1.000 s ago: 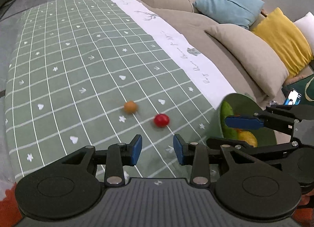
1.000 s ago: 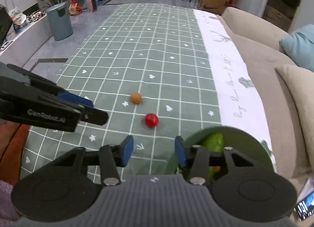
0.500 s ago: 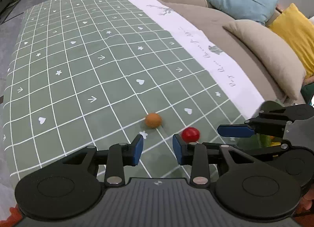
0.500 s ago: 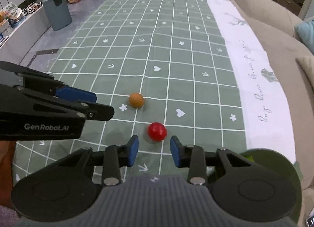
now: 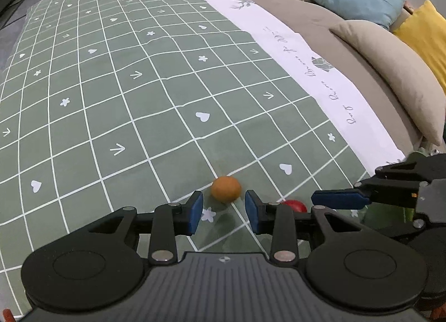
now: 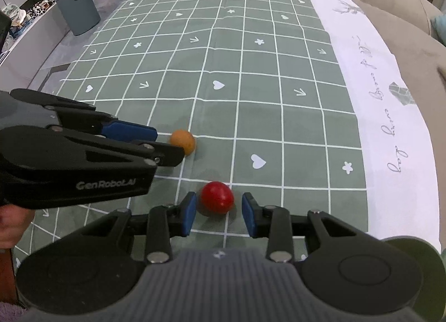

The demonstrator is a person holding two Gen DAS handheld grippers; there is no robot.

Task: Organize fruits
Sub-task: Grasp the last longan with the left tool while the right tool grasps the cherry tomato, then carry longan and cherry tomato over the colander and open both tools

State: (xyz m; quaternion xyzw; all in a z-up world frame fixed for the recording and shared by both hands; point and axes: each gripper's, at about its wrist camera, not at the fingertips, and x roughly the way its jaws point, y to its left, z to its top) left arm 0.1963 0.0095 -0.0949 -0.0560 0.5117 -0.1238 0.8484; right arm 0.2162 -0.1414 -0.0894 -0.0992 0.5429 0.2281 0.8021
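Observation:
Two small round fruits lie apart on the green checked cloth (image 5: 117,104). The orange fruit (image 5: 225,188) sits just ahead of my left gripper (image 5: 223,212), centred on the gap between its blue pads; nothing touches it and the gripper is open. The red fruit (image 6: 217,197) lies at the tips of my right gripper (image 6: 218,217), with a slim gap to each pad, so that gripper is open too. From the right wrist, my left gripper (image 6: 163,145) reaches in from the left beside the orange fruit (image 6: 183,141). The red fruit (image 5: 294,205) is half hidden in the left wrist view.
A green bowl's rim (image 6: 409,241) shows at the near right, by the cloth's white border (image 6: 370,104). A beige sofa (image 5: 348,51) with cushions runs along the right. A grey bin (image 6: 76,8) stands on the floor at far left.
Both grippers have come forward and down onto the fruits, which now sit at their tips. The right jaws have narrowed. The green bowl has slid almost out of both views.

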